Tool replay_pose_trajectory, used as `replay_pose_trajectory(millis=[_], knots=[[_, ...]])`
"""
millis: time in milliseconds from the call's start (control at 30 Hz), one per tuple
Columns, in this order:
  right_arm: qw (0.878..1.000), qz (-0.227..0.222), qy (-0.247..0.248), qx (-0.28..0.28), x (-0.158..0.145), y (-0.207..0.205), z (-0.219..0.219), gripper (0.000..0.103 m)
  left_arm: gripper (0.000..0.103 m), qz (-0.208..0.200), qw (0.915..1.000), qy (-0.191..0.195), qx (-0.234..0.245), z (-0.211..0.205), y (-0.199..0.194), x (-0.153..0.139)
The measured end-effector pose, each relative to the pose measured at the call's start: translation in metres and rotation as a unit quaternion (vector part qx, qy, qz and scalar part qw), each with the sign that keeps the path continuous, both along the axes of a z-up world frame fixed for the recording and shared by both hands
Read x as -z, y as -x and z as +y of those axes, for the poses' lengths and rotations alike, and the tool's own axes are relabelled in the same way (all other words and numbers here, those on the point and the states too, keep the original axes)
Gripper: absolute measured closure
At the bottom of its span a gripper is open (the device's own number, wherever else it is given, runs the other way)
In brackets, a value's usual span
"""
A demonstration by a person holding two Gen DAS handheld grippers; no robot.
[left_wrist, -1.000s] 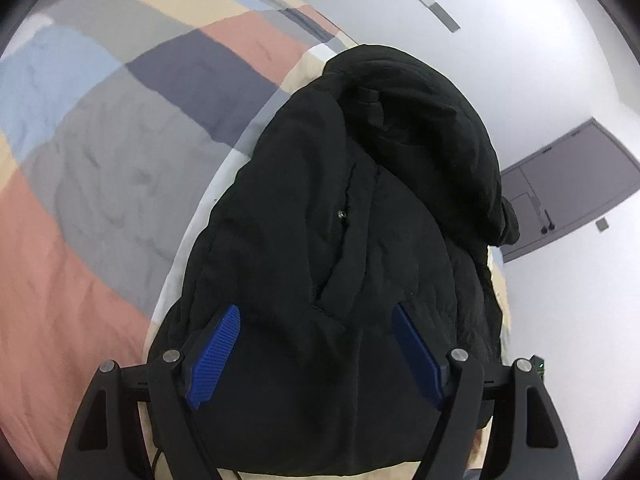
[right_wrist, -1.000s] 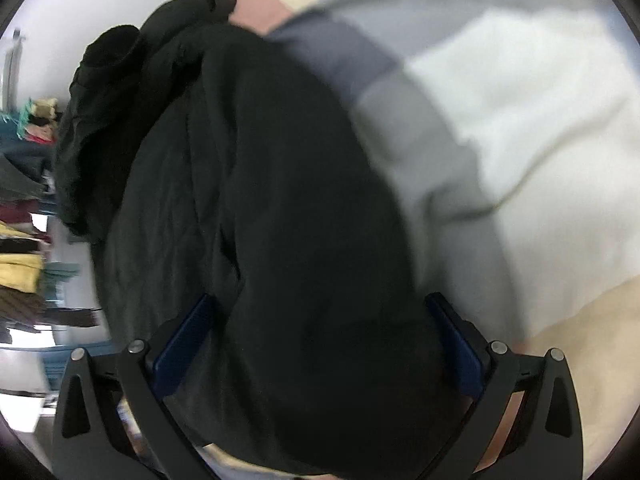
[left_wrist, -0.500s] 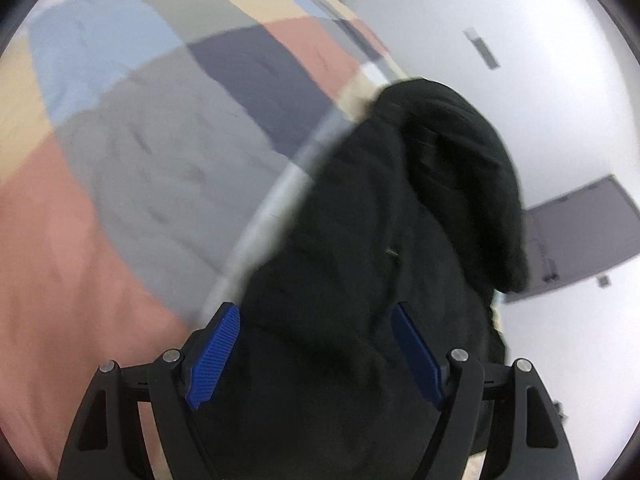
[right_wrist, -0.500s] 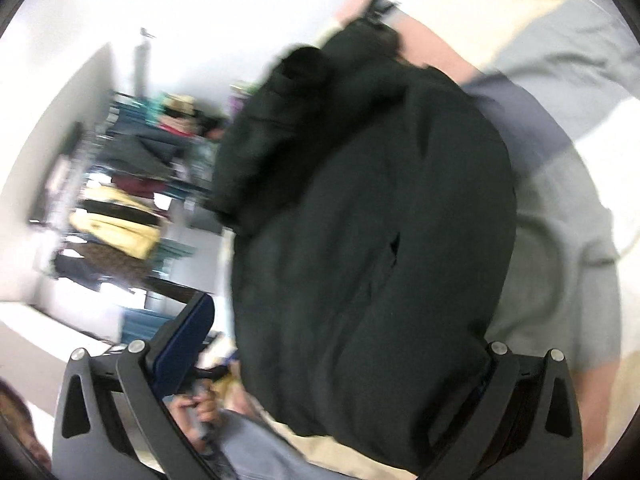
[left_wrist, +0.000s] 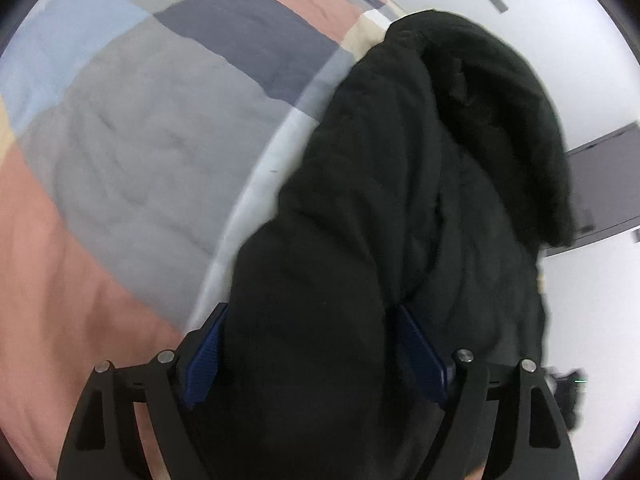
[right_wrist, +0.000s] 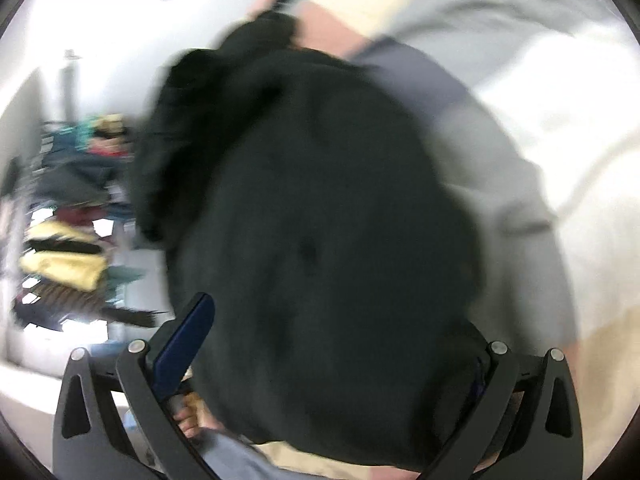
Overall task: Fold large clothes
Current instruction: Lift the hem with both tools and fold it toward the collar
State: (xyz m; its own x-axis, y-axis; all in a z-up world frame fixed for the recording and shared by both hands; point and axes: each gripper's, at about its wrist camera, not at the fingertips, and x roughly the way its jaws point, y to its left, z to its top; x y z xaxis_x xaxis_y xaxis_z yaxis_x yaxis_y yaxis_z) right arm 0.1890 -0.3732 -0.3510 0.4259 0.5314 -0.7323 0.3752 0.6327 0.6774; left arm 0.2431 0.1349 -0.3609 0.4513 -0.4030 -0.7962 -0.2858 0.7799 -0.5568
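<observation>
My left gripper [left_wrist: 308, 344] is opening, jaws wide around the near hem of the puffy black quilted jacket [left_wrist: 420, 208] on the patchwork bedspread [left_wrist: 132, 160]. My right gripper [right_wrist: 320, 364] straddles it too; grip unclear. Soft, bulky, slippery: I'd grab deep folds.

The jacket [left_wrist: 400, 208] is plain black. The bedspread [left_wrist: 140, 152] is a patchwork of grey, navy, pale blue, salmon, cream and white. The claw pads [left_wrist: 204, 356] are blue on black frames.

No readable text, label or number anywhere.
</observation>
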Motion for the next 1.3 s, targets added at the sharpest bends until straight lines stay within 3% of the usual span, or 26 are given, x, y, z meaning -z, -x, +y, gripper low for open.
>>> replay_pose_trajectory(millis=[100, 167, 200, 267, 333, 433, 500, 633, 767, 900, 1067, 1100, 1133, 1200, 1300], knots=[[1.0, 0.03, -0.006, -0.002, 0.012, 0.001, -0.002, 0.002, 0.021, -0.046, 0.9957, 0.076, 0.029, -0.004, 0.004, -0.011], [1.0, 0.01, -0.005, -0.006, 0.004, 0.001, -0.001, 0.005, 0.021, -0.08, 0.9891, 0.117, 0.041, -0.008, 0.01, -0.023], [1.0, -0.001, -0.009, -0.008, 0.001, 0.002, -0.001, 0.009, 0.021, -0.105, 0.9823, 0.146, 0.051, -0.01, 0.015, -0.03], [0.999, -0.048, -0.018, -0.016, -0.014, 0.003, 0.001, 0.022, 0.018, -0.141, 0.9729, 0.167, 0.074, -0.016, 0.02, -0.043], [0.995, -0.089, -0.032, -0.02, -0.026, 0.004, 0.003, 0.027, 0.018, -0.156, 0.971, 0.164, 0.078, -0.019, 0.023, -0.048], [0.99, -0.13, -0.049, -0.035, -0.036, 0.004, 0.009, 0.027, 0.018, -0.117, 0.9778, 0.164, 0.057, -0.015, 0.016, -0.032], [0.989, -0.131, -0.043, -0.045, -0.037, 0.004, 0.013, 0.027, 0.018, -0.091, 0.9815, 0.163, 0.045, -0.011, 0.013, -0.021], [0.994, -0.093, -0.029, -0.048, -0.029, -0.007, 0.023, 0.027, 0.02, -0.061, 0.9877, 0.14, 0.033, -0.01, 0.009, -0.013], [0.999, 0.001, -0.002, -0.033, 0.0, -0.009, 0.021, 0.027, 0.02, -0.03, 0.9953, 0.09, 0.022, -0.014, 0.007, -0.003], [0.999, 0.004, 0.006, -0.044, 0.0, -0.012, 0.024, 0.027, 0.02, -0.013, 0.9973, 0.07, 0.017, -0.008, 0.007, 0.011], [0.993, -0.061, 0.011, -0.104, -0.028, -0.018, 0.054, 0.043, 0.04, -0.052, 0.9908, 0.116, 0.047, -0.014, 0.008, 0.002], [0.99, -0.076, 0.015, -0.115, -0.035, -0.018, 0.06, 0.049, 0.052, -0.064, 0.9891, 0.12, 0.055, -0.015, 0.01, -0.002], [0.989, -0.088, 0.019, -0.12, -0.04, -0.017, 0.064, 0.053, 0.065, -0.075, 0.9887, 0.113, 0.064, -0.017, 0.009, -0.006], [0.987, -0.108, 0.024, -0.117, -0.051, -0.012, 0.068, 0.072, 0.074, -0.079, 0.9889, 0.104, 0.07, -0.019, 0.008, -0.009], [0.987, -0.118, 0.033, -0.107, -0.06, -0.007, 0.068, 0.087, 0.087, -0.098, 0.9866, 0.088, 0.097, -0.027, 0.008, -0.02]])
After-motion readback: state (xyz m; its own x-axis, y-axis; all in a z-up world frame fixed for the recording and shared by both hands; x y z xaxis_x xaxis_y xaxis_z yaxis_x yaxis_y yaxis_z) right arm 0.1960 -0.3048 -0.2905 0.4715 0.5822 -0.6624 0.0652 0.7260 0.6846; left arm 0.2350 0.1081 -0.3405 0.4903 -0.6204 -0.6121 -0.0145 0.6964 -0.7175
